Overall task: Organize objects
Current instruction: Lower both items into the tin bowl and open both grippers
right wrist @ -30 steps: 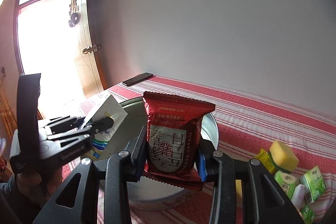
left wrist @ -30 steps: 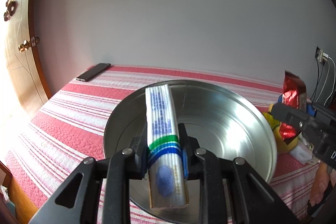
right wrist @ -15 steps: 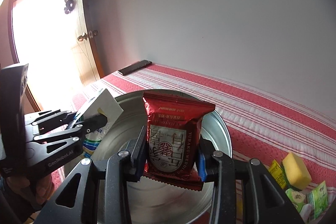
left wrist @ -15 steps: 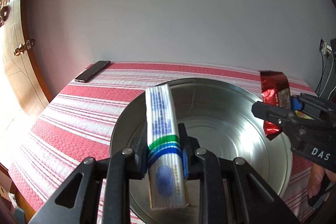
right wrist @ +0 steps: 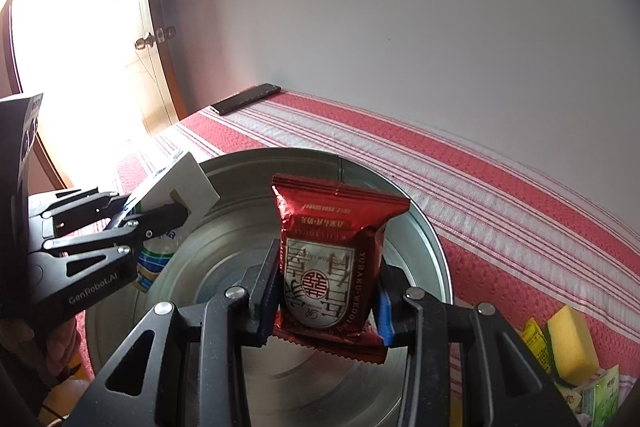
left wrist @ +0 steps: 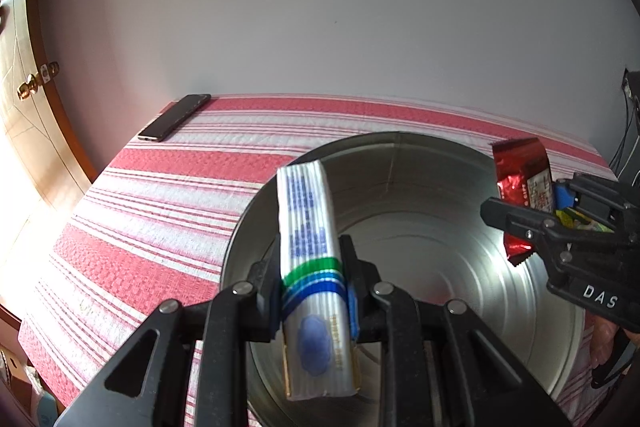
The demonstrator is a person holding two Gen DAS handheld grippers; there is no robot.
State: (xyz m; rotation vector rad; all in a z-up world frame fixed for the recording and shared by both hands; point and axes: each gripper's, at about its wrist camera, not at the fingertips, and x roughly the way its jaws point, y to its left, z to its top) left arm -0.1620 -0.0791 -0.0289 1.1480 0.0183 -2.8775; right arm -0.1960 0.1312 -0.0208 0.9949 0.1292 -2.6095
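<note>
Your left gripper (left wrist: pixel 314 291) is clamped on a white tissue pack with blue and green bands (left wrist: pixel 310 255), and your right gripper (right wrist: pixel 328 297) pinches a red foil snack packet (right wrist: pixel 334 259). Both hang over the round silver metal basin (left wrist: pixel 440 227) on the red-and-white striped tabletop (left wrist: pixel 160 195). A black phone (left wrist: pixel 174 117) lies near the far corner.

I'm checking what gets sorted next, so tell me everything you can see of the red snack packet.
The red snack packet is a shiny foil pouch with crimped, serrated ends and a white label bearing a red emblem. It stands upright, clamped at its lower half between the right gripper fingers, hanging above the metal basin. It touches nothing else.
</note>
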